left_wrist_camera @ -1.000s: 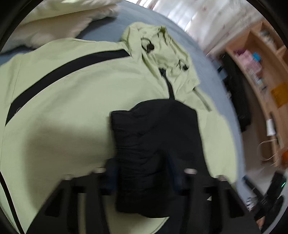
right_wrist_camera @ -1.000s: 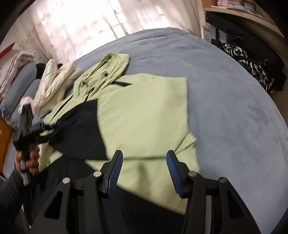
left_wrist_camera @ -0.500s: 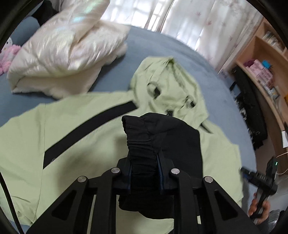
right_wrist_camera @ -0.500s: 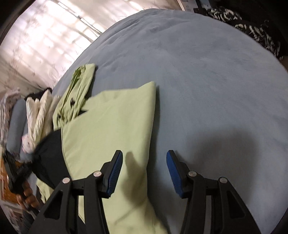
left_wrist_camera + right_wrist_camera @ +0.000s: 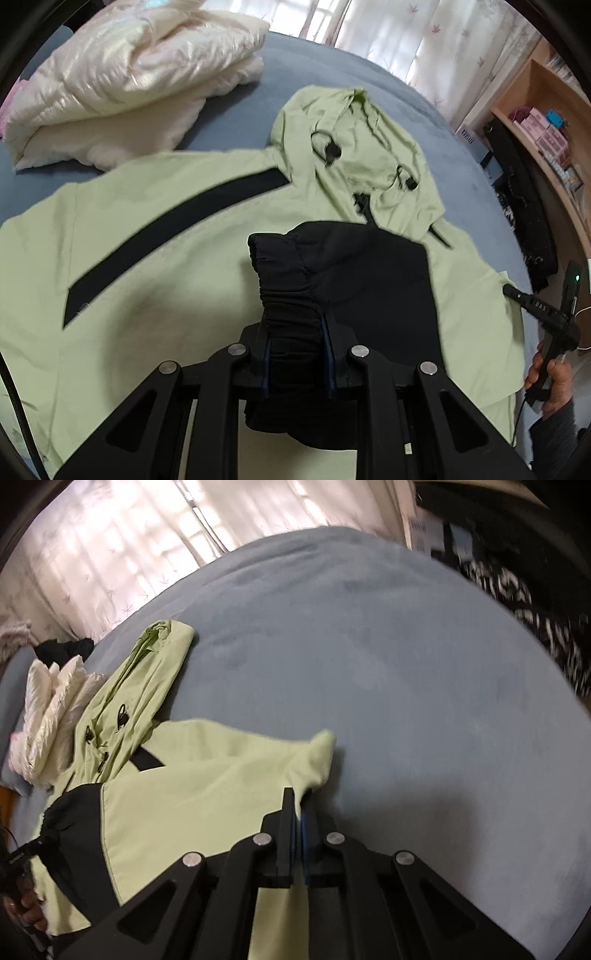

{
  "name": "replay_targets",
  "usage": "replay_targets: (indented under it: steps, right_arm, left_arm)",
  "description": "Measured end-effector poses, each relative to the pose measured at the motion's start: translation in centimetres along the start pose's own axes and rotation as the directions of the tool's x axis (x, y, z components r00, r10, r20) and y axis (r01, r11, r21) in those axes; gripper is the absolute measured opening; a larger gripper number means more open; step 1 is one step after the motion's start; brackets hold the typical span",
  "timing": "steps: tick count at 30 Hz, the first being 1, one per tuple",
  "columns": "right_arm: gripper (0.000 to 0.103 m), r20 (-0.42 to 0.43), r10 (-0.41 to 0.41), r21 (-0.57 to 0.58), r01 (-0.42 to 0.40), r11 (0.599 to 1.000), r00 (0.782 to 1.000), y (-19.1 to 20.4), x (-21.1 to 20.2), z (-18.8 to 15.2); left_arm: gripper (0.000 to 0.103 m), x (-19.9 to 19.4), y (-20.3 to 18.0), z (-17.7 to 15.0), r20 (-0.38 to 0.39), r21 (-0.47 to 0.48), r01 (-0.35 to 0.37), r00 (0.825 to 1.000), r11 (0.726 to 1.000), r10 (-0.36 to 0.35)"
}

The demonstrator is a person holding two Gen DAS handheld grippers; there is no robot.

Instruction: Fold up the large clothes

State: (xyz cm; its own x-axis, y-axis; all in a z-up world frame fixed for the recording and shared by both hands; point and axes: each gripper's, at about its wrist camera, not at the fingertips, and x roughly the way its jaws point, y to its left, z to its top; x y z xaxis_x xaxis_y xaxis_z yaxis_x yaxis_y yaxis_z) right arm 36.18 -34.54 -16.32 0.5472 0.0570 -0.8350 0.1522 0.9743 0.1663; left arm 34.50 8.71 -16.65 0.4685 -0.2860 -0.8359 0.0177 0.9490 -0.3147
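A sleeve fold is judged to be in hand. The black cuff [image 5: 291, 295] is clamped in the left gripper [image 5: 295, 354], while a green edge of the jacket [image 5: 207, 775], spread ahead on the bed [image 5: 406, 664], is pinched by the right gripper [image 5: 298, 823]. Next, both held parts should be carried inward over the body.

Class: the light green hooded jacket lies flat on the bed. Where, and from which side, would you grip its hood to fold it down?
Grip the hood at its free top rim, coming from the window side: that edge lies loose on the blue bed, clear of the drawcord toggles.
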Motion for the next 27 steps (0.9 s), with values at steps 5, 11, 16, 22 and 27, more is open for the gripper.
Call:
replay_targets:
  steps: [5,11,16,22,27]
  right_arm:
    - [0.011,-0.068,-0.006,0.040,0.008,0.999,0.998,-1.3,1.3,-0.9]
    - [0.053,-0.102,0.151,0.090,-0.142,0.986,0.983,-2.8,-3.4,-4.2]
    - [0.053,-0.127,0.257,0.118,-0.243,0.963,0.958,-3.8,-6.2,-9.5]
    - [0.022,-0.111,0.270,0.108,-0.259,0.960,0.956,-3.3,-6.0,-12.4]
    - [0.009,-0.070,0.141,0.028,-0.139,0.990,0.988,-2.5,-7.1,-12.5]
  left_arm:
    - [0.023,2.1,1.0,-0.5,-0.050,-0.028,-0.020,0.999,0.999,0.019]
    - [0.053,0.4,1.6,-0.5,-0.081,-0.059,0.045,0.995,0.997,-0.050]
    - [0.053,-0.4,1.6,-2.2,-0.097,-0.002,0.051,0.994,0.999,-0.050]
    - [0.033,-0.7,0.2,-4.3,-0.055,0.045,-0.027,0.998,0.999,0.030]
    - [0.032,-1.5,-0.7,-5.9,-0.023,0.103,-0.082,0.996,0.991,0.085]
